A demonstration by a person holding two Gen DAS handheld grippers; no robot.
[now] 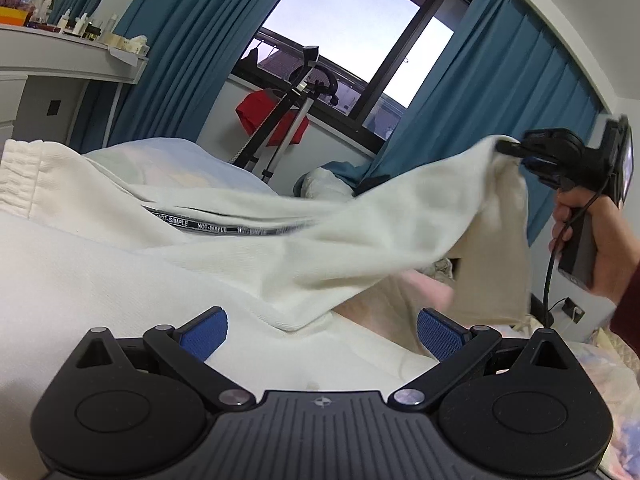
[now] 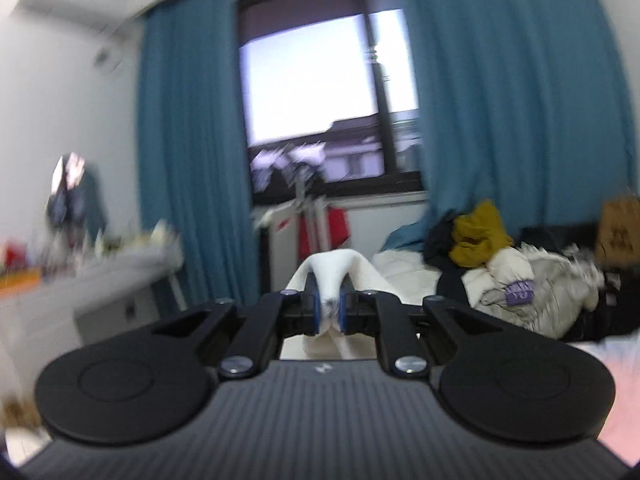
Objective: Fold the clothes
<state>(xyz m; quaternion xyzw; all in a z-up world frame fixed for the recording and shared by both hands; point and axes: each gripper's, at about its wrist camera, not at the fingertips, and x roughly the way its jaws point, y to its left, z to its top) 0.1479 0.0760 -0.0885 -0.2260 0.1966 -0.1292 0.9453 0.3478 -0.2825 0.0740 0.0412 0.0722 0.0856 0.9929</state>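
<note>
Cream-white trousers with a black lettered side stripe lie across the bed; their ribbed waistband is at the far left. My left gripper hovers low over the cloth, open, blue pads wide apart with nothing between them. One leg end rises to the upper right, where my right gripper, held by a hand, is shut on it. In the right wrist view the right gripper pinches a fold of the white cloth between its blue pads.
A bed with a pale patterned sheet lies under the trousers. A white shelf with bottles stands at left. A metal stand and red cloth are by the window. A pile of clothes lies at right.
</note>
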